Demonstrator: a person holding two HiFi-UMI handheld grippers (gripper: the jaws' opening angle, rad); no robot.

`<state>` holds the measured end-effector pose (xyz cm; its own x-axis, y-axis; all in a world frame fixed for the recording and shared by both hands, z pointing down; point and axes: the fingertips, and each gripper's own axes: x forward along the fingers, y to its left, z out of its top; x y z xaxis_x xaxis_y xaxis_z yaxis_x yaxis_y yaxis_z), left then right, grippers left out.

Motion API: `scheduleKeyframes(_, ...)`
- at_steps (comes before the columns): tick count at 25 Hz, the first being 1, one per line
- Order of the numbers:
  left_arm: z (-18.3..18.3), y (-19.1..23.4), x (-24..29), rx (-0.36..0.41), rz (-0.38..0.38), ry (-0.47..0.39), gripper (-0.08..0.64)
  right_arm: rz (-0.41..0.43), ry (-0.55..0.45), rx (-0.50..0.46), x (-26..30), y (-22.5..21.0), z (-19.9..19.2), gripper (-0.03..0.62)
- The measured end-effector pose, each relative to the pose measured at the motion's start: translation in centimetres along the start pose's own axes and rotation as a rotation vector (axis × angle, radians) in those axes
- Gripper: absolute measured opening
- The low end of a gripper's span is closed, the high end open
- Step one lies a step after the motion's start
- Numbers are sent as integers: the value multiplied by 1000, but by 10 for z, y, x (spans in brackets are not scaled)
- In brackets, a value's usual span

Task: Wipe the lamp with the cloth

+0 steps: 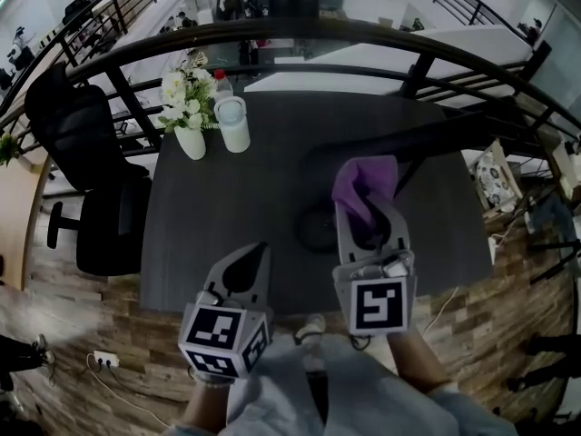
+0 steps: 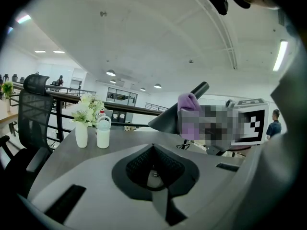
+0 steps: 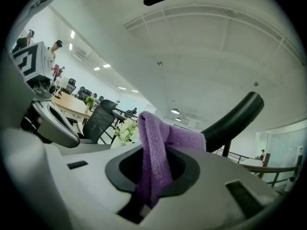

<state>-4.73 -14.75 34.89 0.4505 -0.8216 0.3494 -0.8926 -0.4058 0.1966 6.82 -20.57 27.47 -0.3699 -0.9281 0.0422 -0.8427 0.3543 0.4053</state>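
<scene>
1. At the far left, an office chair was seen beside the dark table. A vase of flowers and a white bottle were stood close together at the table's far left corner, well apart from the work.
2. The left gripper was held over the near edge of the table. Its jaws were brought together with nothing between them.
3. Just to its right, the lamp was set on the table by its round base, with its dark arm stretched away to the right.
4. The purple cloth was pinched at a fold in the right gripper. Its free end was draped forward and appeared to be laid against the lamp's arm.
5. The cloth was judged to be soft, light and limp, so a bunched fold would best be taken deep in the jaws, leaving a loose pad for rubbing.
6. The lamp was judged to be smooth, slim and easily swung or tipped. Light pressure along the arm would be called for, and the base could be steadied by the idle left gripper.
</scene>
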Motion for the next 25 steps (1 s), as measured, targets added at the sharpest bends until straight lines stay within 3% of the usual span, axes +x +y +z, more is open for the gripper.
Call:
scheduleKeyframes(9,1,4,-5,-14,0,-10,14,-10,6,-19,3,5,1,57)
scheduleKeyframes(17,3,0,-4,0,-23,-19,14,-141,-48,-31,-8,-44,31,57)
scheduleKeyframes(25,4,-3,-6,-1,-39,-21,14,-233,-117,-131,-9,-84,72,57)
